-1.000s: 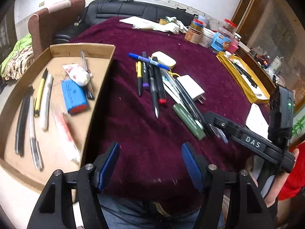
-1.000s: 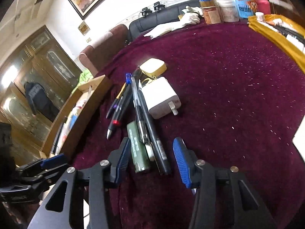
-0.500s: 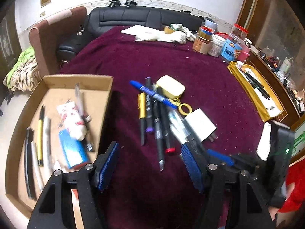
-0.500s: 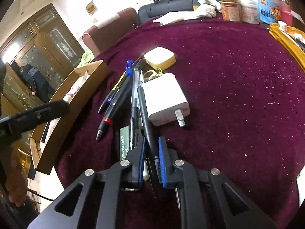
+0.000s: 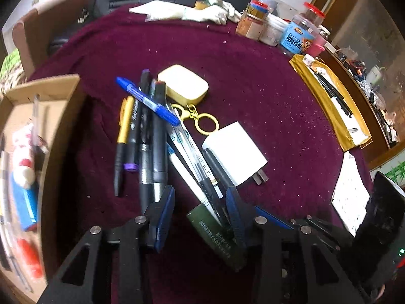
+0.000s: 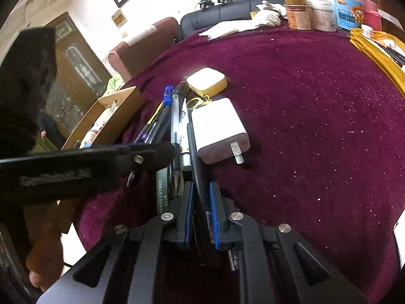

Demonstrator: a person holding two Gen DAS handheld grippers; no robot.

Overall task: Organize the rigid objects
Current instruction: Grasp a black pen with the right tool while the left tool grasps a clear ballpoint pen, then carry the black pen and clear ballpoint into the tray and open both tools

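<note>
My right gripper is clamped on a long black pen, its blue pads pressed to the barrel on both sides. The pen lies in the pile on the maroon tablecloth, running up alongside the white charger, whose metal prongs point back toward me. My left gripper hangs with its fingers apart over the near end of the same pile, holding nothing; in the right wrist view it reaches across from the left, covering the lower ends of the pens. A dark green bar with pale printing I cannot read lies under the clear pens. Further up the pile, a blue marker lies slanted across a gold pen and black markers, beside a yellow case with a gold keyring. A cardboard box stands left, blurred. Far back stand jars; the label on the blue one is too small to make out.
</note>
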